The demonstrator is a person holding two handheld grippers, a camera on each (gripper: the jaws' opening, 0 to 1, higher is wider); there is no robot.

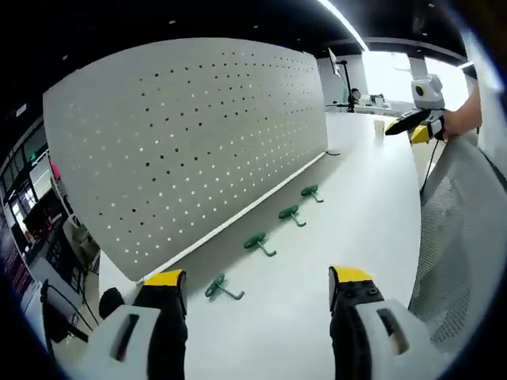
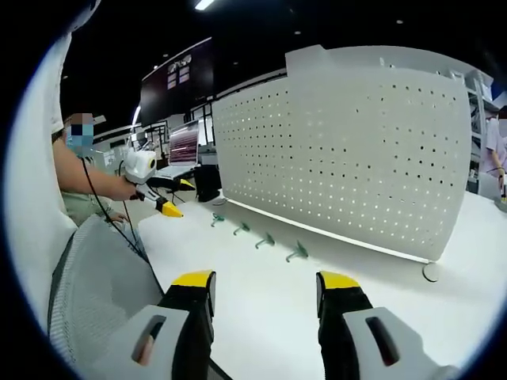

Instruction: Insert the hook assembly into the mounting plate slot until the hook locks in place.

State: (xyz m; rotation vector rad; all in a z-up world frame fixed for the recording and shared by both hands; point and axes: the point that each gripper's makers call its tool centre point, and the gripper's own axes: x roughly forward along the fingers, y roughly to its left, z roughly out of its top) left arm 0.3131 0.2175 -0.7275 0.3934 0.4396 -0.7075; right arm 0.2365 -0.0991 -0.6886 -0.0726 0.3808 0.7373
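A white perforated mounting plate (image 1: 190, 142) (image 2: 348, 150) stands upright on the white table (image 1: 356, 214) (image 2: 261, 317). Several green hooks lie in a row along its foot, the nearest hook (image 1: 223, 288) just ahead of my left jaw. In the right gripper view the same row runs from a near hook (image 2: 297, 252) to a far hook (image 2: 217, 219). My left gripper (image 1: 257, 279) is open and holds nothing; it also appears as the left gripper (image 2: 168, 207) in a person's hand. My right gripper (image 2: 265, 281) is open and holds nothing, seen far off as the right gripper (image 1: 420, 123).
A grey mesh chair back (image 1: 459, 229) (image 2: 95, 285) stands at the table's near side. A small round disc (image 2: 432, 271) lies by the plate's end. Monitors (image 2: 184, 145) and desks stand behind. A person's arm (image 2: 87, 178) holds the left gripper.
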